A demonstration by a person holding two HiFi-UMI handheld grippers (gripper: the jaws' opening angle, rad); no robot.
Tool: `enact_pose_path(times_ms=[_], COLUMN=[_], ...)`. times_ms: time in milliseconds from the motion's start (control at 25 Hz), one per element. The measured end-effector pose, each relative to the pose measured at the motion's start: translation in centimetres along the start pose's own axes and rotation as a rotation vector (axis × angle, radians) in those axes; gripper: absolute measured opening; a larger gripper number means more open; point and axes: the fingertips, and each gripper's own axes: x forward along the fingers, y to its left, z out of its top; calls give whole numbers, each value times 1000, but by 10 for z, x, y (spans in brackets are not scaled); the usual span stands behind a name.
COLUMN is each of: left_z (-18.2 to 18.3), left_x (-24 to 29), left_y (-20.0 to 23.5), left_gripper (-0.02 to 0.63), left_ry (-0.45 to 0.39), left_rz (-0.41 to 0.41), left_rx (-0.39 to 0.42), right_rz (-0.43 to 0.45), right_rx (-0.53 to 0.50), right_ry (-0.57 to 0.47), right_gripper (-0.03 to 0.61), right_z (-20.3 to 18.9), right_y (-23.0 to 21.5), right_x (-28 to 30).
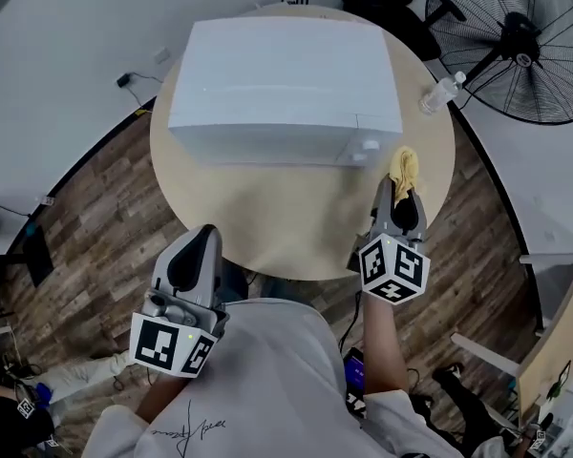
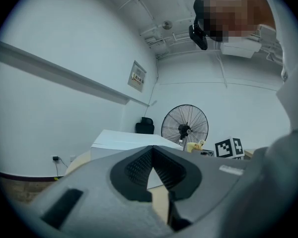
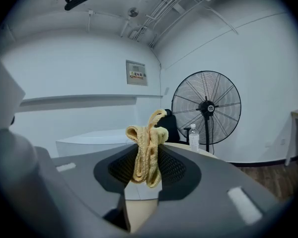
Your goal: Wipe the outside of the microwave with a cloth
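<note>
The right tongs (image 1: 401, 198) reach forward over the round, smooth beige worktop (image 1: 267, 227). They are clenched on a bunched yellow terry cloth (image 1: 404, 167), which stands up between their ribbed black pads (image 3: 173, 166), just beside the front right corner of the boxy white microwave (image 1: 286, 89). The left tongs (image 1: 205, 237) hang at the worktop's near edge, closed tip to tip with nothing between.

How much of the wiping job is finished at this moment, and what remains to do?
Done: the yellow cloth is pinched in the right gripper. In hand: it is held near the front right corner of the white microwave; contact is unclear. Left: all the wiping, as far as I can see. The left gripper is shut and empty, near the table edge.
</note>
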Motion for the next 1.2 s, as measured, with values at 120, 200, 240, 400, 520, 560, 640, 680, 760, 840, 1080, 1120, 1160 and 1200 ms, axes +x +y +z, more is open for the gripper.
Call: enact_pose_path(times_ms=[120, 200, 240, 400, 520, 560, 640, 680, 760, 840, 1080, 1120, 1160, 1200], left_z=[-5, -10, -12, -16, -19, -20, -21, -20, -20, -21, -25, -26, -27, -28], left_x=[-5, -6, -5, -5, -6, -6, -9, -11, -15, -17, -10, -9, -8, -6], left_y=[4, 7, 9, 16, 26, 29, 35, 38, 46, 53, 57, 58, 58, 58], left_gripper=[-8, -8, -8, -8, -8, -8, -8, -8, -8, -8, -8, -8, -8, -8], left_ry=[7, 13, 16, 19, 26, 29, 31, 30, 29, 34, 43, 49, 54, 58], left_rz=[26, 39, 43, 58, 86, 95, 108, 114, 123, 134, 129, 127, 126, 125], left_rx=[-14, -22, -26, -43, -50, -53, -61, -66, -74, -77, -85, -85, -84, -83], right_rz=[-22, -9, -6, -20, -21, -20, -16, -18, -28, -33, -35, -37, -37, -35], right_rx=[-23, -38, -46, -57, -48, -47, -59, -67, -70, -63, -62, -63, -65, -67], right_ry=[-7, -10, -8, 4, 4, 4, 4, 3, -1, -4, -8, -9, -10, -11], right_gripper=[124, 124, 124, 124, 124, 124, 124, 124, 124, 124, 124, 124, 124, 124], right_z=[-6, -11, -14, -22, -25, -26, -26, -26, -27, -28, -29, -29, -29, -29], right_y=[-10, -10, -10, -11, -4, -1, 5, 9, 14, 19, 25, 27, 29, 32], right_x=[19, 32, 38, 53, 58, 58, 59, 59, 60, 60, 60, 60, 60, 60])
